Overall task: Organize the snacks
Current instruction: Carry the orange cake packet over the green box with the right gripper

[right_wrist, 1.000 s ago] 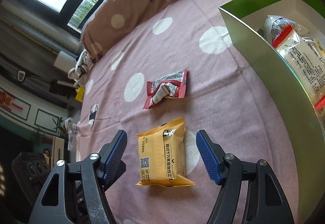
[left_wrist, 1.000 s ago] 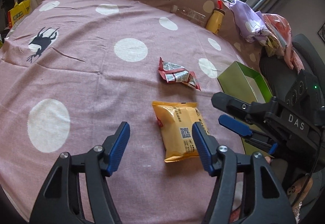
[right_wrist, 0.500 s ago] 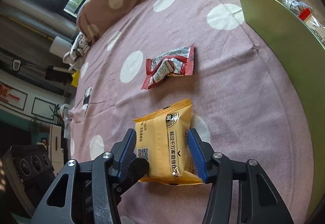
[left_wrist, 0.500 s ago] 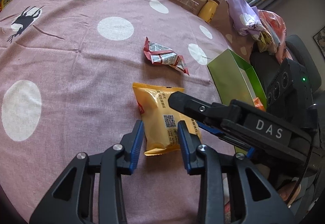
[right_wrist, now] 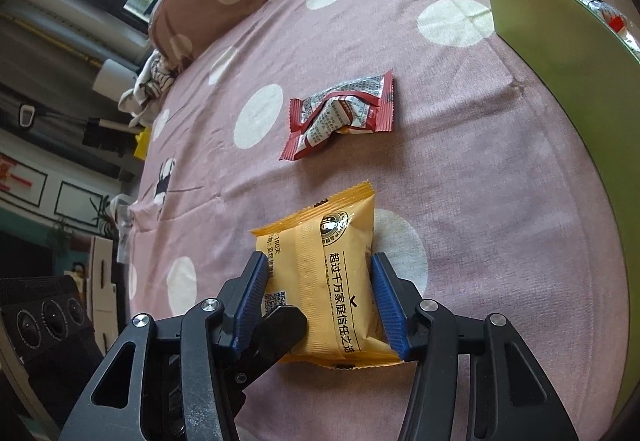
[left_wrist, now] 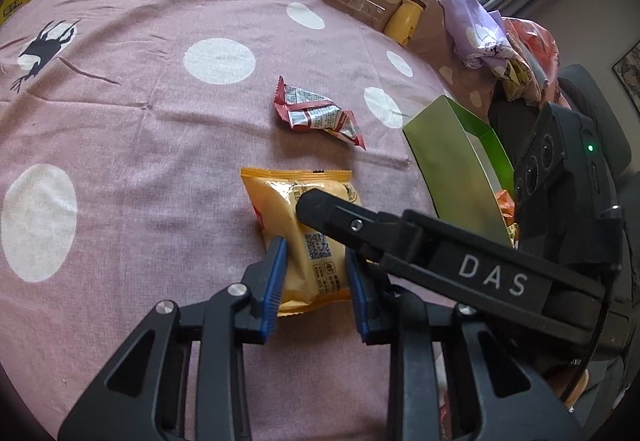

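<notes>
**Both grippers pinching the same yellow snack pack, here's why I think it's set up that way**

So my left gripper (left_wrist: 316, 273) is clamped on the near end of the yellow snack packet (left_wrist: 298, 225), blue pads (left_wrist: 276, 273) pressing in on both long edges; the pack looks squeezed narrow there, so that's a real grip, not a hover; my right gripper (right_wrist: 320, 301) is clamped across the same packet from the other side, pads tight to the wrapper; one of its black fingers lies over the top of the pack in the left wrist view.

Two grips on one soft pillow pack seems like overkill, but my guess is it's about control; the wrapper is slippery and puffed with air, so one pinch could let it squirt out. The pack lies flat on the pink polka-dot bedsheet (left_wrist: 120, 121), not lifted yet as far as I can tell.

Further out, a crumpled red-and-silver snack wrapper (right_wrist: 340, 113) sits loose on the sheet, well apart from the yellow one; off to the right stands the green box (right_wrist: 560, 41), open-topped, with at least one packet already inside; that's surely where this goes next.

Risk: pulling unevenly and tearing the seam.
</notes>
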Tool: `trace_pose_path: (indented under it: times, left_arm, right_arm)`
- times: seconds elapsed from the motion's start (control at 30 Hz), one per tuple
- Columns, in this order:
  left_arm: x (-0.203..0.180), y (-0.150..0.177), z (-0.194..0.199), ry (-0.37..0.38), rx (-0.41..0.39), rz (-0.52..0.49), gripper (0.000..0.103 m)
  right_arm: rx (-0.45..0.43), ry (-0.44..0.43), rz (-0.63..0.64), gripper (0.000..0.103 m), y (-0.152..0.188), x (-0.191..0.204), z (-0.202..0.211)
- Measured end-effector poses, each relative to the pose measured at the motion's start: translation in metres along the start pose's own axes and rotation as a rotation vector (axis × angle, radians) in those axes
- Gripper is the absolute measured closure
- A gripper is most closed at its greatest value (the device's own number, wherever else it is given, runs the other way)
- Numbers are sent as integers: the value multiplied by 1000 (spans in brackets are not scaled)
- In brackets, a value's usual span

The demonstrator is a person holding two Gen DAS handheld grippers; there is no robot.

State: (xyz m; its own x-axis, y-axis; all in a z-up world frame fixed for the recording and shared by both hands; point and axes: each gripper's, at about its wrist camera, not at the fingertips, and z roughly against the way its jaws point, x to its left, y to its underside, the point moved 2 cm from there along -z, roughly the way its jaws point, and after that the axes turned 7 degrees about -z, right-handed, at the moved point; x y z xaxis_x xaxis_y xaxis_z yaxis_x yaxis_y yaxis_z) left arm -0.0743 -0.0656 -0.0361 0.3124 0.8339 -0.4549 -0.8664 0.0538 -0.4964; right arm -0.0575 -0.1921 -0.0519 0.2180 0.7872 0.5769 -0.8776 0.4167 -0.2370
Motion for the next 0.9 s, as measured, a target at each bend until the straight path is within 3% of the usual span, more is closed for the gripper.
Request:
trace_pose_path:
  times: [0.43,0.7,0.9]
  left_arm:
    - [-25,-7,31,12,-161,-92,76]
    - [-57,-13,56,9,-271,-189,76]
    - [-94,-24,61,41,-309,-291,76]
  right_arm:
    - [-169,-27,82,47,1,24,46]
    - [-293,-72,127,47,1,34,89]
    - [-404,-93,105,47,-6,21,130]
